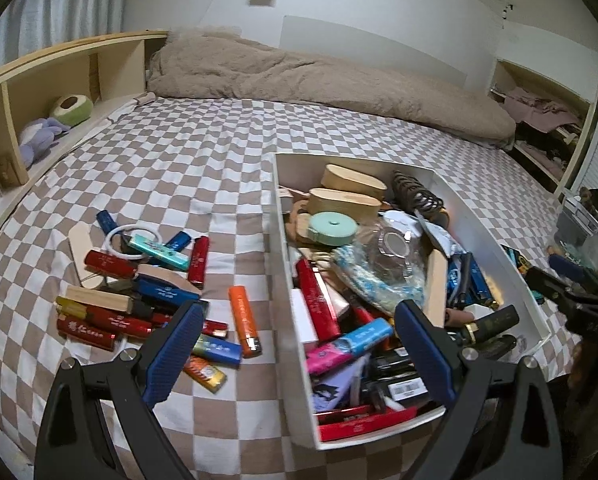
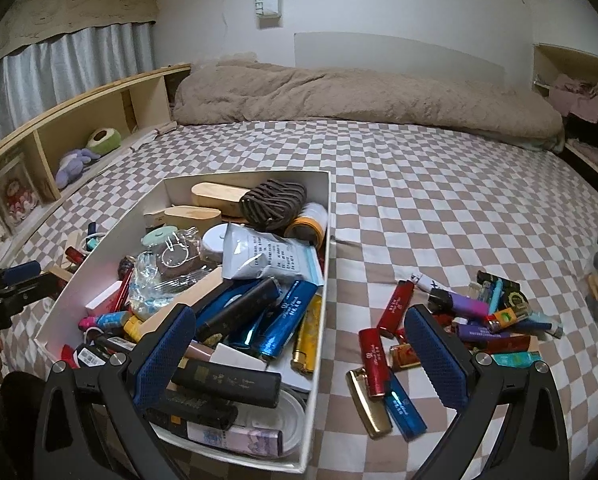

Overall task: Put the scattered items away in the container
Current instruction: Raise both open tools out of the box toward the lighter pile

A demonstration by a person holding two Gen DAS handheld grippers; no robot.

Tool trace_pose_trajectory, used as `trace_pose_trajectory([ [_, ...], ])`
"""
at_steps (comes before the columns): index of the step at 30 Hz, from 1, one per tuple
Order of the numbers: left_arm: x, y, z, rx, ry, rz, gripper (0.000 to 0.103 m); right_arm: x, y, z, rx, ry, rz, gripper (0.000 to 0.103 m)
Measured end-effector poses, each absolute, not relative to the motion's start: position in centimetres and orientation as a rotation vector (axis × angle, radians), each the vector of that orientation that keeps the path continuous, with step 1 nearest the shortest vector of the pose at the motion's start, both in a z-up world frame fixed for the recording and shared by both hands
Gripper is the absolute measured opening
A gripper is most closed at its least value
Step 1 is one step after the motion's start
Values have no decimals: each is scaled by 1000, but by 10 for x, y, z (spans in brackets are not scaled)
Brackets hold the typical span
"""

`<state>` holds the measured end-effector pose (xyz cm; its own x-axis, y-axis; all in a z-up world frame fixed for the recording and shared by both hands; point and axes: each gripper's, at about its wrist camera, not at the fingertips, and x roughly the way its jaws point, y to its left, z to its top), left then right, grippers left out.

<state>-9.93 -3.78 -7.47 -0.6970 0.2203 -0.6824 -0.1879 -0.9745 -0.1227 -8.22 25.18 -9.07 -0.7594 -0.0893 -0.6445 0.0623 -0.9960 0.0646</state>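
Left wrist view: at lower left of the frame a scattered pile of lighters [image 1: 139, 284], red, blue and teal, lies on the checkered bed sheet [image 1: 203, 168], with an orange lighter [image 1: 244, 322] apart at its right edge. The left gripper [image 1: 299, 344] stands released at bottom centre, jaws spread wide and holding nothing; its left pad overlaps the pile, its right pad sits over the box contents. The white box [image 1: 278, 216] fills the right half, crowded with lighters, 2 wooden cases, a mint-green disc [image 1: 333, 227] and clear plastic wrapping.

Right wrist view: the same white box [image 2: 326, 240] occupies the left and centre of the frame. The right gripper [image 2: 299, 356] is likewise released and empty, jaws straddling the box's right wall. At lower right a second pile of lighters [image 2: 459, 320] lies on the sheet, with a gold lighter [image 2: 369, 402] nearest the bottom edge. A beige duvet [image 2: 359, 96] runs across the top.
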Motion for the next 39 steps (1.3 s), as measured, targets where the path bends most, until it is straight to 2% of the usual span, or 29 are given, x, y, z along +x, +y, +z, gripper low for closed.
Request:
trace_pose_trajectory([
  [21,-100,-103,-72,-1090,-100,2805,97,-71,348,-75,1155,-129,-3029,103],
  [27,-98,-126,-77,-1126,-137,2847,97,-75,372,-89,1270,-164,-2989,103],
  [32,-97,-141,-82,-1162,-124,2876,97,-77,388,-108,1386,-48,-2988,103],
  [39,-94,-156,-92,-1194,-112,2890,97,-80,415,-143,1532,-50,-2954,103],
])
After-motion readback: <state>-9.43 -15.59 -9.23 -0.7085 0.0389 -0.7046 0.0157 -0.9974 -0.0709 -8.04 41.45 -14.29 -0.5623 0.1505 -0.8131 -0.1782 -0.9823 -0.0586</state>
